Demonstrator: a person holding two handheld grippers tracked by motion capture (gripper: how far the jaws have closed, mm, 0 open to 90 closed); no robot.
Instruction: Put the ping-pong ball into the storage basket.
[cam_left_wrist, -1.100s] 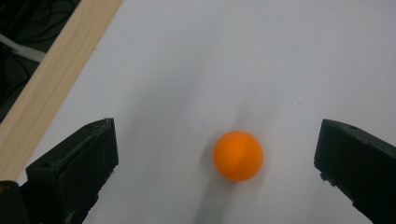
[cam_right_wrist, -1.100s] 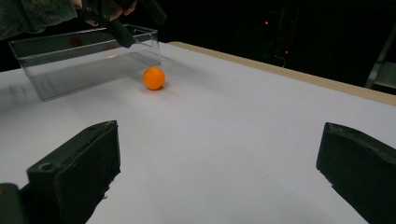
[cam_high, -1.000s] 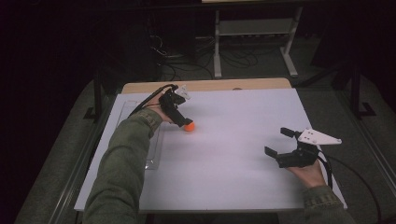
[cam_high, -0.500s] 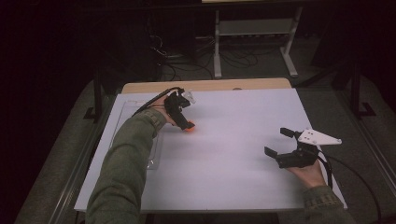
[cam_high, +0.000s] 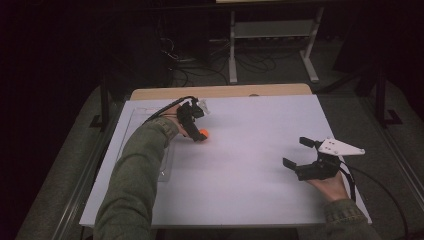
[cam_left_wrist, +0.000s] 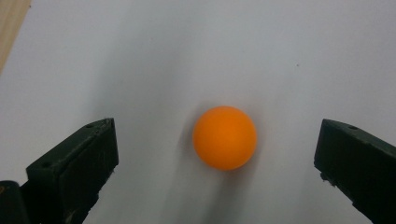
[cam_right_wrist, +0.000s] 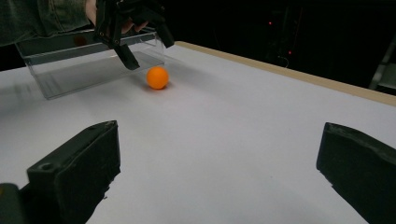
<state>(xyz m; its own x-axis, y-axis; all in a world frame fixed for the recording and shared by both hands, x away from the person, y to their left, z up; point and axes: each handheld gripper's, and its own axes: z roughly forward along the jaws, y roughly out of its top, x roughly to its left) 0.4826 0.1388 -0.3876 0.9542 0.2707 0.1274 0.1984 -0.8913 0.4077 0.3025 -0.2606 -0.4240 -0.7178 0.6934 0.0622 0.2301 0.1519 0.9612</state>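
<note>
So the orange ball (cam_left_wrist: 224, 137) is sitting right on the white surface (cam_high: 250, 170), toward the far left part of it, and nothing is touching it. In the left gripper view it's between the two black jaws, a bit nearer the right-hand one, with clear white showing on both sides. The left gripper (cam_high: 196, 125) hangs just over it with its jaws spread wide, way wider than the ball.

From the right gripper view you can see the ball (cam_right_wrist: 157, 77) resting on the surface just in front of a clear plastic tray (cam_right_wrist: 88, 63), close to it but apart from it, with the left gripper (cam_right_wrist: 140, 39) angled down above the ball. In the high view that tray (cam_high: 131, 131) runs along the left edge of the surface, partly under the person's green sleeve (cam_high: 135, 185).

The right gripper (cam_high: 298, 154) is well away on the right side of the surface, held low, jaws also spread wide with nothing between them. A cable (cam_high: 380, 187) trails off behind it.
</note>
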